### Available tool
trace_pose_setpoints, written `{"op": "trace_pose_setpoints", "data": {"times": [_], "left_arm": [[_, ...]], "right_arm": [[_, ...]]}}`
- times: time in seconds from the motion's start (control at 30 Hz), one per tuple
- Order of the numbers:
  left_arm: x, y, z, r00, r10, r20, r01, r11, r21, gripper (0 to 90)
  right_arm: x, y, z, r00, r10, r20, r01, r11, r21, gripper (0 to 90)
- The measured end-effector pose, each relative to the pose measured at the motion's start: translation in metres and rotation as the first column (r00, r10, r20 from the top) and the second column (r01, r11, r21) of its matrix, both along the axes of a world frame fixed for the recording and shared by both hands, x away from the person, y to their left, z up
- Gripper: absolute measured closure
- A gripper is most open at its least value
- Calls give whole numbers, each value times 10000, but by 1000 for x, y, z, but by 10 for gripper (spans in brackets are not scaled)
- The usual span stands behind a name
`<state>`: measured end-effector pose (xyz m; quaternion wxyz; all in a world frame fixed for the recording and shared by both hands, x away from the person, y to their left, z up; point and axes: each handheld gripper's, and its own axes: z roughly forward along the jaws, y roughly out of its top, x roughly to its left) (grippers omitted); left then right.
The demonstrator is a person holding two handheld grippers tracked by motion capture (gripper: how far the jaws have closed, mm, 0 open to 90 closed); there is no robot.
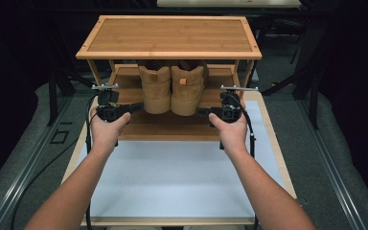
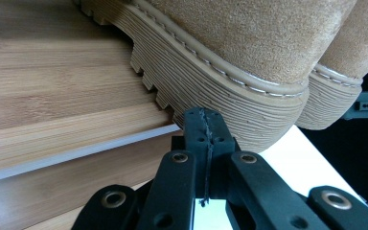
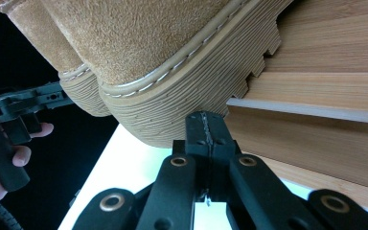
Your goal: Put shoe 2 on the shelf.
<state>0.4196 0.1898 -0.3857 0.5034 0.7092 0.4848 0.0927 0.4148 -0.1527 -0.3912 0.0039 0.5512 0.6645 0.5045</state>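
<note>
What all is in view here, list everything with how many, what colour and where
boots: two, tan suede, side by side on the rack's lower shelf, heels jutting toward the person
shoe rack: one, light bamboo, two shelves, at the table's far end
table mat: one, white, on the wood-edged table in front of the rack
left gripper: one, black, shut, tip beside the left boot's sole
right gripper: one, black, shut, tip beside the right boot's sole
forearms: two, bare, entering from the bottom

Both tongs (image 1: 139,108) (image 1: 202,112) closed (facing inward)
</note>
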Motion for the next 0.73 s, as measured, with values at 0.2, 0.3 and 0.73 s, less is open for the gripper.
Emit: {"op": "trace_pose_setpoints", "data": {"times": [0.2,0.3,0.73], "left_arm": [[-7,4,1,9997,-232,99,232,9997,25,900],[-12,8,1,9990,-438,-37,438,9990,-111,900],[-52,43,-25,9965,-804,-232,807,9967,96,847]], "right_arm": [[-4,-2,0,9997,212,-74,-213,9995,-240,900],[-9,-5,-1,9998,191,-33,-192,9992,-363,900],[-52,-38,-21,9997,226,43,-217,9881,-1522,894]]}}
